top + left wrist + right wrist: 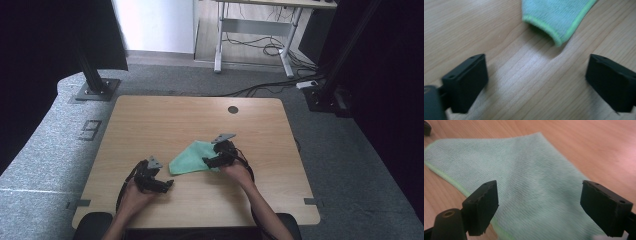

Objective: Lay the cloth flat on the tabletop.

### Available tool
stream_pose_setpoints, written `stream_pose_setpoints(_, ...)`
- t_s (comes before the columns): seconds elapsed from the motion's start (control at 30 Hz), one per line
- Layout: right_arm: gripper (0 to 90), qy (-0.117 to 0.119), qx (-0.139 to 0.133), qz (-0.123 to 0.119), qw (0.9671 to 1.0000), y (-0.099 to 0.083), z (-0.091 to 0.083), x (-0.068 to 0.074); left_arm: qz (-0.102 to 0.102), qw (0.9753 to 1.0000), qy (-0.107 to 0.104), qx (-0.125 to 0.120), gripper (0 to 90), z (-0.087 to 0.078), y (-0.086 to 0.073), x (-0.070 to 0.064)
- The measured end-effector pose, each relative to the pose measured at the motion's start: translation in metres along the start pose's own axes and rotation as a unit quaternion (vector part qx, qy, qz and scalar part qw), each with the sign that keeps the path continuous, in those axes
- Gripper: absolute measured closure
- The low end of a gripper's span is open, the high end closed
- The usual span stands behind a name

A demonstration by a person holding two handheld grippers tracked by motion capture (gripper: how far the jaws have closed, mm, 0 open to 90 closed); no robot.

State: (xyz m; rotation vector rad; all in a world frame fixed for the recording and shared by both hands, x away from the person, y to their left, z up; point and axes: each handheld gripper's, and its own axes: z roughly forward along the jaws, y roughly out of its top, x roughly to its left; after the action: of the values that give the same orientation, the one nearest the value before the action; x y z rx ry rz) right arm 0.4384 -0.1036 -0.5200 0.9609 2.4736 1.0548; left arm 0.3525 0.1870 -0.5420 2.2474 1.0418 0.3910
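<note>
Your green microfibre cloth (192,157) lies flat on the wooden table (165,120), roughly mid-table, a bit nearer your side, folded into a rough triangle with a brighter green hem along its edges. Your right gripper (214,161) sits over the cloth's right end, jaws spread wide apart and holding nothing. In the right gripper view the right gripper (539,207) has both black jaws well apart with cloth (524,187) spread beneath and between them, bare table (599,150) beyond it; can't tell if the jaw tips touch the fabric. Your left gripper (161,184) is on the near-left, just beside the cloth's left point but apart from it, hand (132,195) wrapped round the body. In the left gripper view the left gripper (536,82) is also wide open, empty, bare table (529,75) between the jaws; the cloth's folded corner (556,17) with its hemmed edge lies just past the jaws, toward the top of that view, not between them. A grey three-cornered plate tops each gripper in the high view. The table has a round cable hole (233,109) at its far edge, right of centre. Grey carpet (45,145) surrounds the table, with another desk's legs (218,45) and cables beyond.
</note>
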Motion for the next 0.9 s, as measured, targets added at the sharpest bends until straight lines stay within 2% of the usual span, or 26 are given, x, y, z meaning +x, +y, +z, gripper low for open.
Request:
stream_pose_setpoints(0.23,14.2,-0.01,-0.009,0.006,0.9999,-0.004,-0.029,-0.014,0.025,0.9988,-0.028,-0.032,15.0,-0.005,0.023,-0.011)
stream_pose_setpoints(0.4,16.1,-0.016,-0.009,0.014,0.9997,-0.013,-0.044,-0.019,0.045,0.9961,-0.061,-0.043,21.9,0.006,0.048,-0.023)
stream_pose_setpoints(0.47,17.9,-0.017,-0.009,0.019,0.9996,-0.017,-0.05,-0.02,0.056,0.9953,-0.067,-0.043,23.7,0.012,0.057,-0.028)
stream_pose_setpoints(0.63,27.6,-0.01,-0.015,0.019,0.9997,-0.026,-0.061,-0.017,0.085,0.9925,-0.076,-0.044,28.0,0.027,0.078,-0.04)
stream_pose_setpoints(0.73,34.0,-0.004,-0.012,0.013,0.9998,-0.034,-0.066,-0.012,0.094,0.9909,-0.086,-0.043,31.6,0.036,0.086,-0.046)
stream_pose_setpoints(0.9,43.9,0.023,-0.007,0.021,0.9995,-0.048,-0.068,-0.005,0.101,0.9897,-0.096,-0.034,35.8,0.05,0.094,-0.052)
